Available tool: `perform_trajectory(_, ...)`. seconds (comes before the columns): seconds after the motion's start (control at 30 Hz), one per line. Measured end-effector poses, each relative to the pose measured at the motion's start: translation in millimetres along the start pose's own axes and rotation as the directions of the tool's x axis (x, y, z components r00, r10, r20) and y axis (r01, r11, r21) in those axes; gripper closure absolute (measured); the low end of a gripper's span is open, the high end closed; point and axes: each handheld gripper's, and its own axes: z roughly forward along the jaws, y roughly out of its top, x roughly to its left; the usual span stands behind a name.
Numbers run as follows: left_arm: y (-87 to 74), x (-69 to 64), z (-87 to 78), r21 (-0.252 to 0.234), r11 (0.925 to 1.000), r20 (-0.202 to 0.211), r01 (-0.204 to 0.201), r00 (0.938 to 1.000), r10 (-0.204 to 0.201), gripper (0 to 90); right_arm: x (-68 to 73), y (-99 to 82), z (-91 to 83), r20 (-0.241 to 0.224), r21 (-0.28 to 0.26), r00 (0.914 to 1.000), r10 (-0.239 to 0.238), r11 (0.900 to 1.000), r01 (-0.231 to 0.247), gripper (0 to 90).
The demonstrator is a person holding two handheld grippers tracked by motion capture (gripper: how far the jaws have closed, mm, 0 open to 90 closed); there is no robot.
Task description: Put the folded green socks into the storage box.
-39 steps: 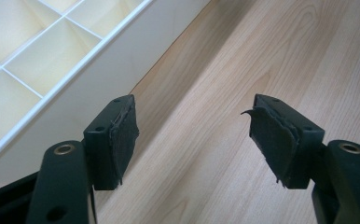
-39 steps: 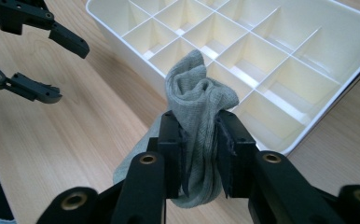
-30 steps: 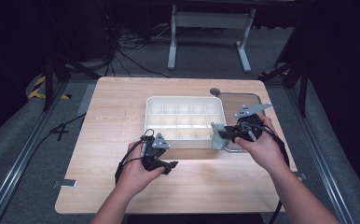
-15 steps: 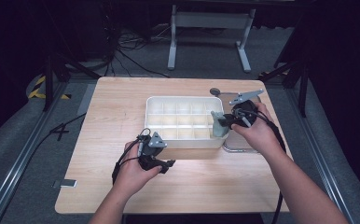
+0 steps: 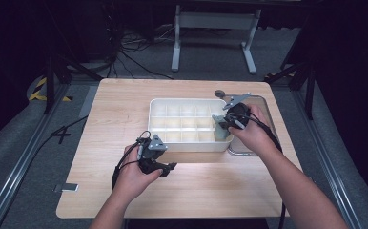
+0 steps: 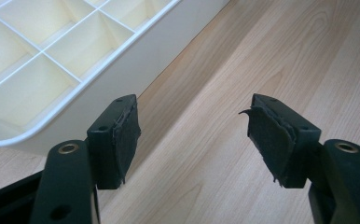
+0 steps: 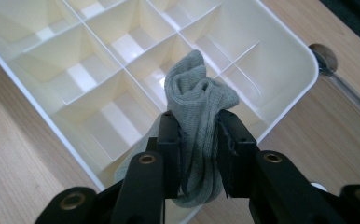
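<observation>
A white divided box point(image 5: 188, 125) sits in the middle of the wooden table point(image 5: 125, 109); its compartments look empty. My right gripper point(image 5: 221, 125) hangs over the box's right end, shut on a bunched grey sock point(image 7: 194, 116), which sticks up between the jaws above the compartments point(image 7: 122, 70). My left gripper point(image 5: 170, 167) rests low at the box's near wall, open, with bare wood between its pads point(image 6: 124, 140). The box's near corner point(image 6: 38, 93) lies just to the left of that gripper's jaws.
A shallow metal tray point(image 5: 251, 143) lies on the table to the right of the box, partly under my right hand. A small round dark thing point(image 5: 219, 93) sits behind the box. Cables and a metal stand foot lie on the floor beyond the table.
My right hand has carried the grey sock away from the near right corner, farther back over the box's right end. The left hand has stayed put.
</observation>
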Motion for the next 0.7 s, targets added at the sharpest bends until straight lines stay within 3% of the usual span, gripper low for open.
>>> perform_trajectory(0.27, -0.3, 0.2, 0.8, 0.001, 1.0000, -0.001, -0.002, 1.0000, 0.002, 34.4, 5.0, -5.7, 16.0, -0.020, 0.076, 0.9998, -0.003, 0.9971, 0.004, 72.9)
perform_trajectory(0.53, -0.9, 1.4, 0.6, 0.000, 1.0000, -0.002, 0.004, 1.0000, -0.004, 34.4, 10.4, -7.9, 28.5, -0.047, 0.158, 0.9989, 0.001, 0.9875, 0.006, 73.4)
perform_trajectory(0.7, -1.2, 1.6, 1.9, 0.007, 1.0000, 0.002, 0.002, 1.0000, -0.002, 34.4, 11.7, -8.5, 36.8, -0.079, 0.232, 0.9967, 0.020, 0.9727, -0.001, 73.6)
